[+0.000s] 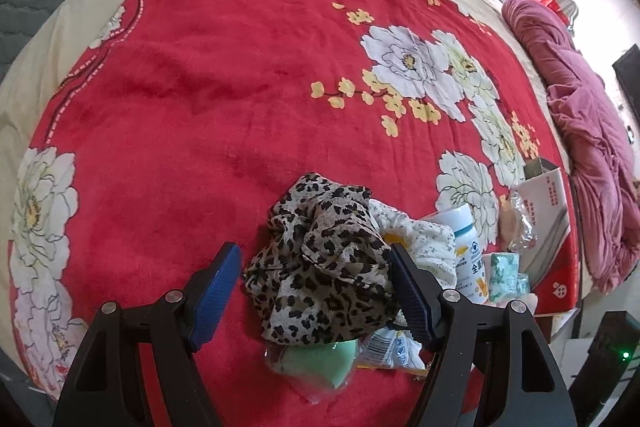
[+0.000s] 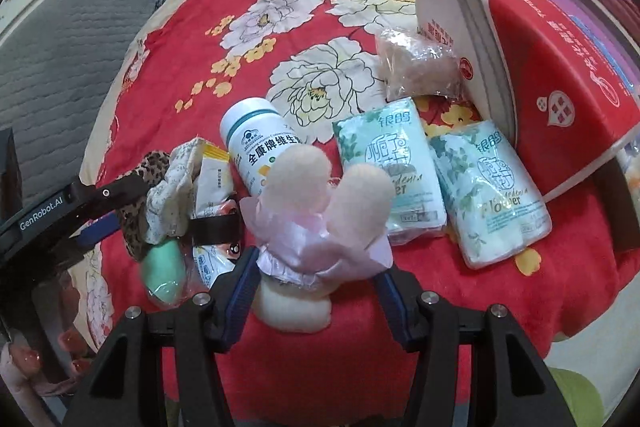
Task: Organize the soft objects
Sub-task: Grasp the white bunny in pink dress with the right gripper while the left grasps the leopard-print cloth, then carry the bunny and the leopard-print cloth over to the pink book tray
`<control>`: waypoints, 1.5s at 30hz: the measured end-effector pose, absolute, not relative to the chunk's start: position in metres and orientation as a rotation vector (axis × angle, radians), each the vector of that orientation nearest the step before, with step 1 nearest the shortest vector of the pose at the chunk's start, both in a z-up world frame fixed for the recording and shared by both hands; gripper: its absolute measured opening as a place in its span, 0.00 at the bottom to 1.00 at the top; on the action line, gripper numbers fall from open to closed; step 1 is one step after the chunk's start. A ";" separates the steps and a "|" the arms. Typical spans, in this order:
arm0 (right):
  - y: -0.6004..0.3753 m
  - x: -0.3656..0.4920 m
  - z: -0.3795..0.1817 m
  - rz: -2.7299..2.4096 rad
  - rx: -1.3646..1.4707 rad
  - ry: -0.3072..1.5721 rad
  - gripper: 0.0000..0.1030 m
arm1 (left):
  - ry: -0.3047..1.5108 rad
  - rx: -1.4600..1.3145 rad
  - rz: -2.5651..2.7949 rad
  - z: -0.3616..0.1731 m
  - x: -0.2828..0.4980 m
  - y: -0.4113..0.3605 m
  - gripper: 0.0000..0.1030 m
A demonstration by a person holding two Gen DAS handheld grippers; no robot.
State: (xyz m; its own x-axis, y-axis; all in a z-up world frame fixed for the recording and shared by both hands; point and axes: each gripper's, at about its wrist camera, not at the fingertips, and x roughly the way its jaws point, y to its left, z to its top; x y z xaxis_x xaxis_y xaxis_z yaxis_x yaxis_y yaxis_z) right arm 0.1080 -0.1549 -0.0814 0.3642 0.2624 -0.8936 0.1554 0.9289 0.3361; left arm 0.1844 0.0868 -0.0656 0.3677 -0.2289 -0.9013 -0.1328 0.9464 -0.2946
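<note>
A: Right gripper (image 2: 316, 279) clamps a plush doll in a pink satin dress (image 2: 320, 227), pads squeezing its waist, legs pointing away beyond the tips.

B: And the left gripper (image 1: 314, 291)?

A: Jaws wide, straddling a crumpled leopard-print cloth (image 1: 320, 255); no squeeze that I can see.

B: Progress?

A: Early, I'd judge. Ahead of the right fingers, two mint-green tissue packs (image 2: 440, 183) and a white supplement bottle (image 2: 256, 143) lie jumbled on the red floral bedspread (image 1: 200, 87).
</note>
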 end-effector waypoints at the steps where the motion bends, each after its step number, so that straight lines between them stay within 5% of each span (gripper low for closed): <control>1: -0.155 0.108 -0.081 0.073 0.393 1.200 0.54 | 1.198 -0.352 -0.058 -0.067 0.185 0.088 0.74; 5: -0.152 0.107 -0.078 0.089 0.363 1.187 0.46 | 1.207 -0.411 -0.067 -0.074 0.186 0.093 0.69; 8: -0.153 0.104 -0.074 0.094 0.349 1.175 0.43 | 1.213 -0.414 -0.068 -0.077 0.187 0.094 0.52; 10: -0.156 0.104 -0.069 0.094 0.349 1.162 0.43 | 1.212 -0.424 -0.077 -0.077 0.187 0.095 0.32; 13: -0.160 0.103 -0.063 0.100 0.345 1.152 0.43 | 1.199 -0.433 -0.067 -0.075 0.185 0.098 0.21; 45: -0.219 0.078 0.019 0.123 0.375 1.003 0.43 | 1.027 -0.237 -0.224 0.044 0.114 0.021 0.18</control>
State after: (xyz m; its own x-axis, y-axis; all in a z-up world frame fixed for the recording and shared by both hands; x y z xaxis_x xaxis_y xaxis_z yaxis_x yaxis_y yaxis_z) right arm 0.0778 -0.2185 0.0194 0.5374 0.2707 -0.7987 0.0700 0.9295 0.3621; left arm 0.1144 0.0215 0.0441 0.4993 -0.2935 -0.8152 0.0732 0.9518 -0.2979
